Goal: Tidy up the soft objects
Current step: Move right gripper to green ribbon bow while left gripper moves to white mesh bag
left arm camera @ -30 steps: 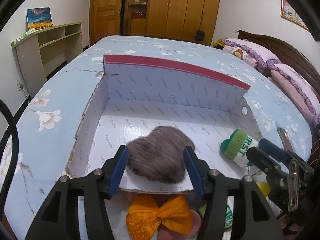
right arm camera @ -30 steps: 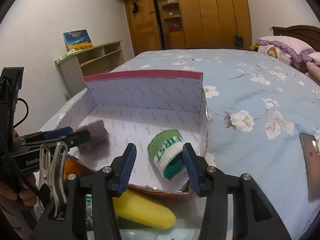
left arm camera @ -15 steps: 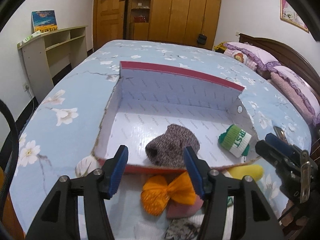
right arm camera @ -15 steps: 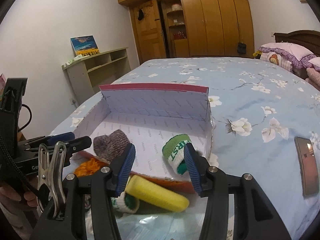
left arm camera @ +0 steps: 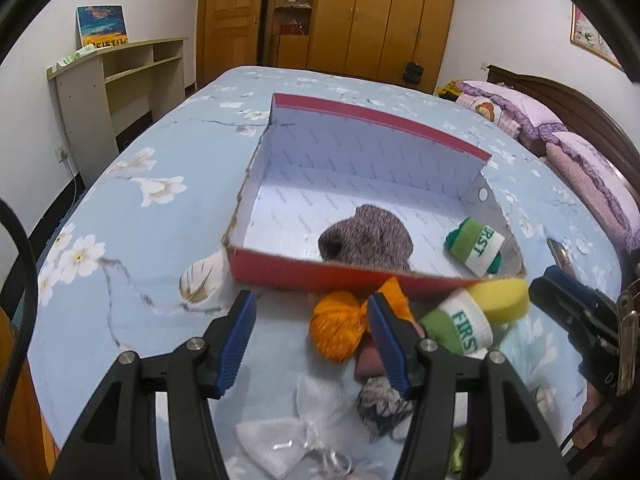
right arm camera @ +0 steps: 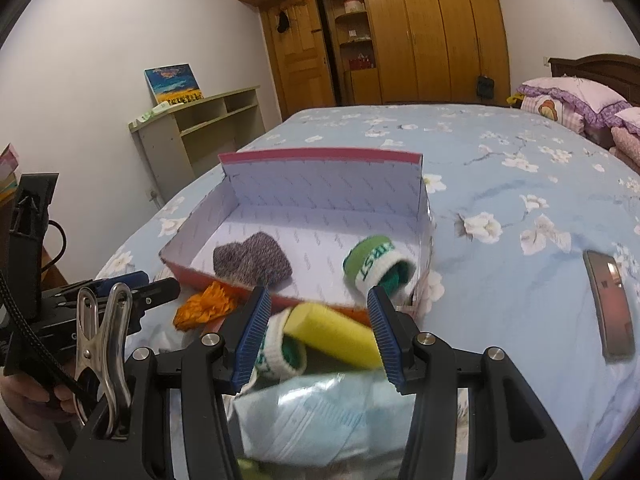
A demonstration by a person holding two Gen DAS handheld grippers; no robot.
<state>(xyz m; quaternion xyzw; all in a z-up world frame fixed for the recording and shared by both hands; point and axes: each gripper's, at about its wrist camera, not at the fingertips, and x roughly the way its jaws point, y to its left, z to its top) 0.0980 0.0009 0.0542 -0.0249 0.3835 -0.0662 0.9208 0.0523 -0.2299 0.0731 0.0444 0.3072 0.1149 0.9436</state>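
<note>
A red box with a white lining (left arm camera: pixel 276 268) (right arm camera: pixel 320 188) stands on the bed. Inside lie a grey knit sock (left arm camera: pixel 366 240) (right arm camera: pixel 252 260) and a green-and-white rolled sock (left arm camera: pixel 476 246) (right arm camera: pixel 374 264). In front of the box lie an orange bow (left arm camera: pixel 340 326) (right arm camera: pixel 204 306), a yellow sponge (left arm camera: pixel 500 300) (right arm camera: pixel 332 332), another green-and-white sock (left arm camera: pixel 460 326) (right arm camera: pixel 280 354), a white bow (left arm camera: pixel 288 440) and a grey sock (left arm camera: pixel 382 404). My left gripper (left arm camera: pixel 312 344) is open and empty beside the orange bow. My right gripper (right arm camera: pixel 316 340) is open and empty above the sponge.
The bed has a blue floral sheet (left arm camera: pixel 132 216). A phone (right arm camera: pixel 610 304) lies on it at the right. A light blue packet (right arm camera: pixel 320 420) lies under my right gripper. Pillows (left arm camera: pixel 520 108) are at the far right, a shelf (left arm camera: pixel 116 76) by the left wall.
Both grippers have pulled back out of the box, leaving the grey sock and the green-and-white sock inside. The pile in front of the box has come into view.
</note>
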